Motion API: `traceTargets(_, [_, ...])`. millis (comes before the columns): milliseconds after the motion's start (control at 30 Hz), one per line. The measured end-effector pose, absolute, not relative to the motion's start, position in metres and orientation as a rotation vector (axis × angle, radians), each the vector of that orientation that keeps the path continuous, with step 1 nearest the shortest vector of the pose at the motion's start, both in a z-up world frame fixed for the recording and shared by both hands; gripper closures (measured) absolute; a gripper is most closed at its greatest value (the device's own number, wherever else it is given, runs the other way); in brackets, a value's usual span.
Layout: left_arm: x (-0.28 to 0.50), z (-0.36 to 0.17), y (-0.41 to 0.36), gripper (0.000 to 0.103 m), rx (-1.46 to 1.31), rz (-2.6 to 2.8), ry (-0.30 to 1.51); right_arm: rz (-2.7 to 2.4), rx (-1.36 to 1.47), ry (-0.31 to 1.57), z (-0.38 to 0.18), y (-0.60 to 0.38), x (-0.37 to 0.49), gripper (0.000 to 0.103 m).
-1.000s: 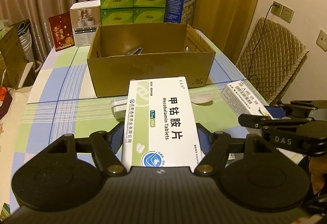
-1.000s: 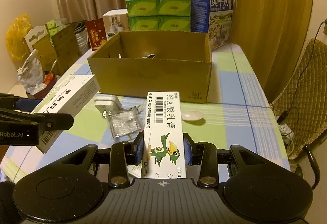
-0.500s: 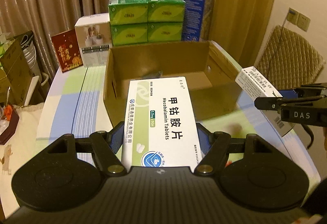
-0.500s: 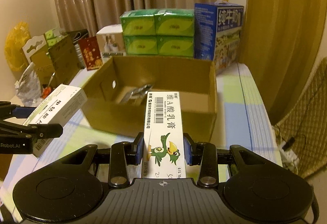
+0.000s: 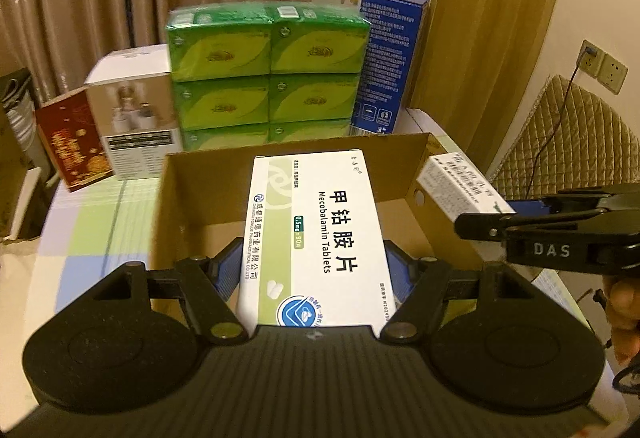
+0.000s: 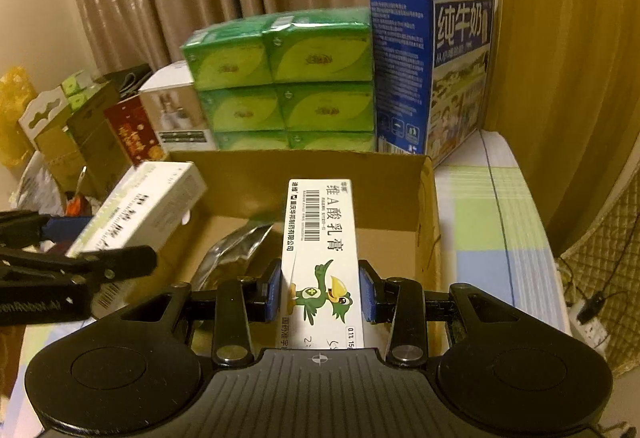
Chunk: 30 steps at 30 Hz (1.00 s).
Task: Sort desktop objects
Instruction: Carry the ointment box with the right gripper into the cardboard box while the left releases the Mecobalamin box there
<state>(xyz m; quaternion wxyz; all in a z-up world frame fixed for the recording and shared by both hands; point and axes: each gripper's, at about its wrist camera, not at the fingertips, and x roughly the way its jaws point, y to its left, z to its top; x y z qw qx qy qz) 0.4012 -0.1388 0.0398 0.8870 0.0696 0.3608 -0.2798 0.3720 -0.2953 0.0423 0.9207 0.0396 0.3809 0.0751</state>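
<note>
Your left gripper (image 5: pixel 316 270) has its jaws squeezed tight on the white tablet box (image 5: pixel 316 234). Your right gripper (image 6: pixel 320 292) has its jaws squeezed tight on the long bird box (image 6: pixel 320 258). Both boxes hang over the open cardboard box (image 6: pixel 428 222), which sits at 12 o'clock in front of you. Neither one is dropped in yet. A shiny silver packet (image 6: pixel 236 254) already lies inside, at about 10 o'clock from the bird box. I think you are near the end of this step: let go of both. You cannot see the rest of the surface (image 6: pixel 496 222), so more things may wait.
</note>
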Motion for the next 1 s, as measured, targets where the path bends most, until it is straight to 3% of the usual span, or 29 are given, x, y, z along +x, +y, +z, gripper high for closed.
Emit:
traceTargets(300, [0.427, 0.009, -0.172, 0.036, 0.127, -0.616, 0.781, 0.138, 0.118, 0.796, 0.021, -0.306, 0.409, 0.067])
traceTargets(400, [0.433, 0.003, -0.173, 0.029, 0.111, -0.61, 0.775, 0.14, 0.13, 0.798, 0.014, -0.308, 0.414, 0.067])
traceTargets(600, [0.427, 0.003, -0.159, 0.029, 0.093, -0.584, 0.755, 0.145, 0.134, 0.788, 0.01, -0.306, 0.42, 0.067])
traceTargets(667, [0.422, 0.006, -0.152, 0.029, 0.082, -0.581, 0.752, 0.159, 0.151, 0.758, 0.013, -0.306, 0.418, 0.061])
traceTargets(700, [0.42, 0.007, -0.149, 0.029, 0.079, -0.579, 0.748, 0.163, 0.163, 0.748, 0.015, -0.306, 0.416, 0.045])
traceTargets(733, [0.417, 0.009, -0.146, 0.028, 0.079, -0.577, 0.744, 0.165, 0.17, 0.736, 0.018, -0.307, 0.414, 0.04])
traceTargets(1000, [0.372, 0.031, -0.11, 0.024, 0.056, -0.567, 0.707, 0.174, 0.124, 0.68, 0.044, -0.308, 0.363, 0.037])
